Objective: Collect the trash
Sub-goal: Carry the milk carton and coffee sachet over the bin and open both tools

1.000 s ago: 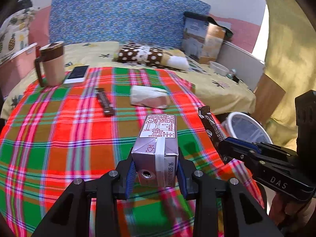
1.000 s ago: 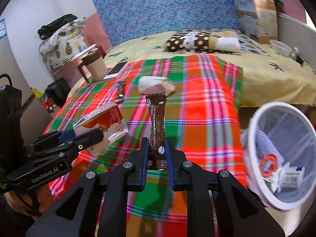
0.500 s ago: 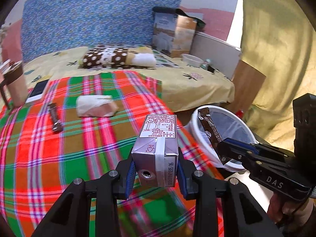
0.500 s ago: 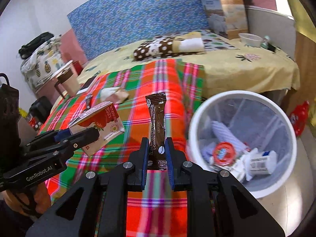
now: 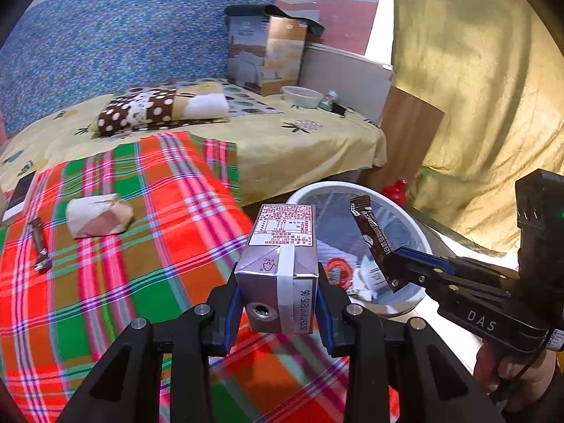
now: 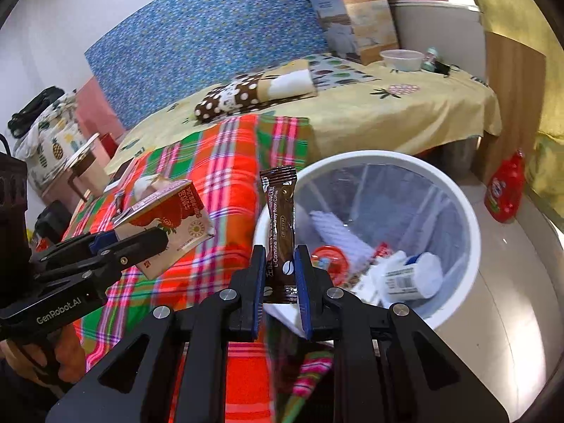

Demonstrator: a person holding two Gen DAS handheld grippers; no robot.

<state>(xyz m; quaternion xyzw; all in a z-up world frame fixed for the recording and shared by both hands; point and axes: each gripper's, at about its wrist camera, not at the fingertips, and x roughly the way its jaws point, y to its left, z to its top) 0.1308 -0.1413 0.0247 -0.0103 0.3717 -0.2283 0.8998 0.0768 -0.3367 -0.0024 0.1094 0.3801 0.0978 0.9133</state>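
Trash bin (image 6: pixel 458 190) with wrappers, red lid (image 6: pixel 329 257), white bottle (image 6: pixel 412 280) inside

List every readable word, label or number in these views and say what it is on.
"DAS": right gripper body.
"GenRobot.AI": left gripper body.
"FSC": carton top.
"L-Carnitine White Kidney Bean Coffee": sachet.
Carton date code, carton panel, bin labels: too small or blurred.
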